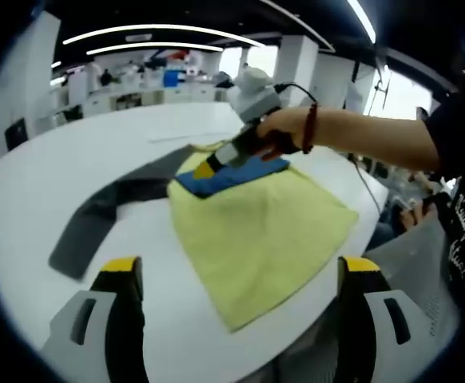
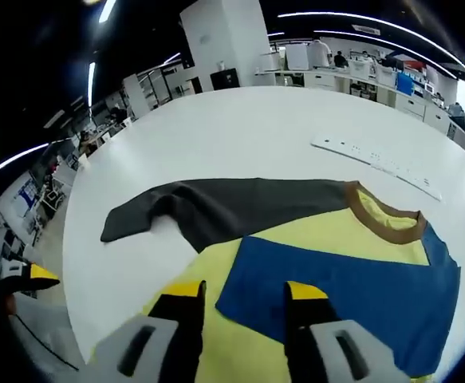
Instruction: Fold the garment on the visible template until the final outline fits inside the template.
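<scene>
A yellow T-shirt (image 1: 268, 231) lies flat on the white table (image 1: 49, 175), its brown collar (image 2: 385, 217) at the far side. One dark grey sleeve (image 2: 216, 203) stretches out to the left. The blue sleeve (image 2: 352, 291) is folded over the yellow body. My right gripper (image 2: 246, 294) hovers low over the blue sleeve's corner, jaws apart, with the cloth lying flat under them. In the left gripper view a hand holds the right gripper (image 1: 208, 169) with its tip at the blue sleeve (image 1: 236, 175). My left gripper (image 1: 240, 267) is wide open above the shirt's near hem, holding nothing.
A long white strip (image 2: 376, 166) lies on the table beyond the collar. The person's arm and dark shirt (image 1: 455, 183) stand at the table's right side. The table edge runs close below the hem. Desks and pillars fill the room behind.
</scene>
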Demonstrator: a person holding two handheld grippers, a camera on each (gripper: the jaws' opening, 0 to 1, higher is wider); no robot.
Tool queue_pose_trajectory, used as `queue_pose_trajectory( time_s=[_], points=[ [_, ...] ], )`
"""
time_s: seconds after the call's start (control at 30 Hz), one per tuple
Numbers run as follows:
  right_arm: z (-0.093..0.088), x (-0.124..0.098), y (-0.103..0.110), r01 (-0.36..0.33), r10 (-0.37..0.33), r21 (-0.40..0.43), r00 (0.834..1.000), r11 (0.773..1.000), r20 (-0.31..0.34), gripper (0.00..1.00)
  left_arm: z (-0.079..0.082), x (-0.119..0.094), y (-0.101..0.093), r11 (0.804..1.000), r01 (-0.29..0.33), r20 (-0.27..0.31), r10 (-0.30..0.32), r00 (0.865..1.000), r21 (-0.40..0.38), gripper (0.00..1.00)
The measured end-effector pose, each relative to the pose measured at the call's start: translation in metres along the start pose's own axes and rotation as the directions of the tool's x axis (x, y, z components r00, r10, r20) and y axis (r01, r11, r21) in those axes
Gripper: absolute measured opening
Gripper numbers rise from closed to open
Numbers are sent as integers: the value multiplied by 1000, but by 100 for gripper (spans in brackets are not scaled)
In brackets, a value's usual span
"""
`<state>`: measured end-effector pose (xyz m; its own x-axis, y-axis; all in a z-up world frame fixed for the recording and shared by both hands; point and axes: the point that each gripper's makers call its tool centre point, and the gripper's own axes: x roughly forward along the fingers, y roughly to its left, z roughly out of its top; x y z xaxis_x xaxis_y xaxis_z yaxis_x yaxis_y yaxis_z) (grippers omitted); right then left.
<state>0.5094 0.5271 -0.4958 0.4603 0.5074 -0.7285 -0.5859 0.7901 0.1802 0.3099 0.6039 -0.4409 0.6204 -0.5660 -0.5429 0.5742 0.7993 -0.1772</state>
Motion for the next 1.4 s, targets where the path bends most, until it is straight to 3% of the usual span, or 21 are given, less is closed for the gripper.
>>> queue_pose_trajectory(
  time_s=[0.23,0.47,0.87,1.07,1.4],
  points=[
    [2,-29,-37,82,-82,-25,997,996,12,71,5,0,-6,1000,9,7,-9,1000,20,99],
    [-6,-57,-81,174,-174,7,985,985,14,77,8,1,-9,999,17,13,-17,1000,28,99],
    [-42,-97,-147,274,-271,64,962,960,-42,74,10,3,-10,999,18,15,-19,1000,31,99],
    [-59,-109,-167,303,-297,100,952,948,-68,70,7,4,-11,999,24,5,-24,1000,34,99],
    [-88,-114,-194,332,-318,169,942,928,-106,53,8,3,-10,999,16,1,-17,1000,47,98]
  ],
)
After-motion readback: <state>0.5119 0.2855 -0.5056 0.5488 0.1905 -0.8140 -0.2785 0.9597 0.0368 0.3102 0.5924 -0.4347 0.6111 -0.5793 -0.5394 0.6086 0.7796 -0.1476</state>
